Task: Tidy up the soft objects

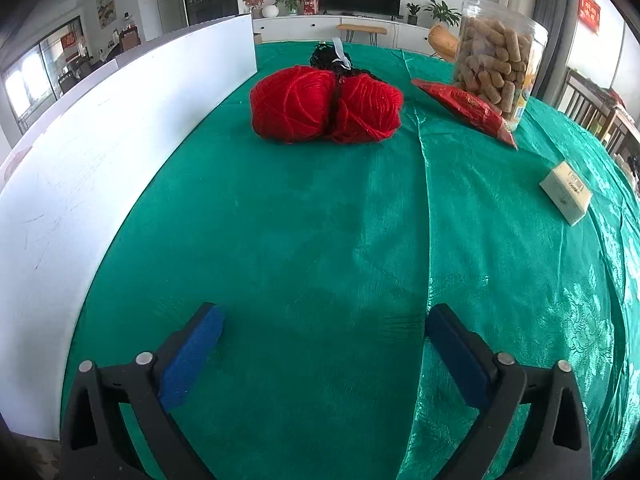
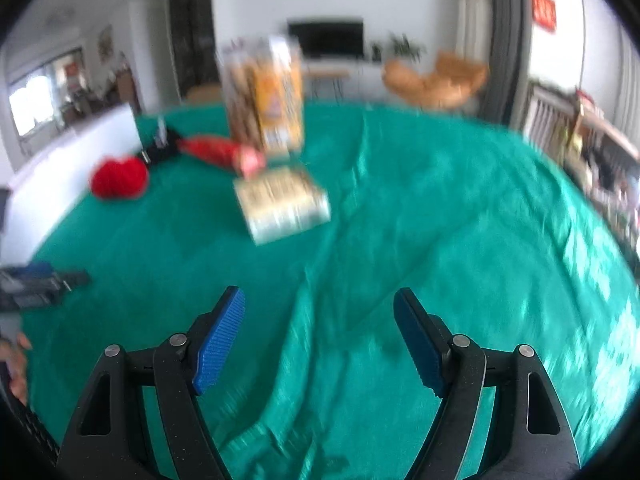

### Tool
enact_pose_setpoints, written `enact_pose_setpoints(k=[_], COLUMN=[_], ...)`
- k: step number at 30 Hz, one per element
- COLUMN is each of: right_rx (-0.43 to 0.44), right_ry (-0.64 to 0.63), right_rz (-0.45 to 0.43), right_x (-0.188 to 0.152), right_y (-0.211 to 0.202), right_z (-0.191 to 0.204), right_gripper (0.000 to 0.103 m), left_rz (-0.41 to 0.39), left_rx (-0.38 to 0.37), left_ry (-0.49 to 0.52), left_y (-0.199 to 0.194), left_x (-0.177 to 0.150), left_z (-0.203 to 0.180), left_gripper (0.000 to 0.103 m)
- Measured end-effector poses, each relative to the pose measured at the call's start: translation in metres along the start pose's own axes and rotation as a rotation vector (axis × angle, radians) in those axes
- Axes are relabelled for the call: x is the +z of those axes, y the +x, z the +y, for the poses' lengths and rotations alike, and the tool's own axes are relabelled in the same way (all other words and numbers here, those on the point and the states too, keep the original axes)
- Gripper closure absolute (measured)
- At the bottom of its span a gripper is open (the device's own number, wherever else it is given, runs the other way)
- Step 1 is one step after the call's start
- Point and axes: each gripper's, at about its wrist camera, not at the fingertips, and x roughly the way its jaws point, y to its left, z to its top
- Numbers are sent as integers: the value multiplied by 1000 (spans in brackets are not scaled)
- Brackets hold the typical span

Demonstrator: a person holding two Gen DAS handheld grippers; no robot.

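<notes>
Left wrist: my left gripper and right gripper both gape, empty; red yarn untouched, sorting looks unstarted.

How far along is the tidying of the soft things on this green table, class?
Nothing looks done yet: the red yarn lies loose on the green cloth, beside the snack packet and jar. Nothing is in hand: left gripper and right gripper are both open and empty. All the organizing remains.

Left claw gapes wide — right claw likewise, both empty.
</notes>
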Motion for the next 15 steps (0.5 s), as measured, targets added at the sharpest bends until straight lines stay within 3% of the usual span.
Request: enact_pose_setpoints(k=[5,7,9,13,15], right_rx=[109,176,179,155,123], right_ry=[-271,-385,-482,-665,-736], right_rz=[10,97,207,296,332], right_x=[83,113,131,138,132], right_y=[41,82,127,179,197], right_z=[56,84,110,156,172], right_gripper=[24,24,26,29,44], left_rz=[-3,-3,-3,-3,-3], left_rx=[-1,-1,-1,-2,-2], left_ry=[-2,-2,-2,-2,-3], left_y=[0,0,0,0,0], left_x=[1,1,0,0,0], left_z=[0,0,0,0,0], left_gripper=[0,0,0,0,0])
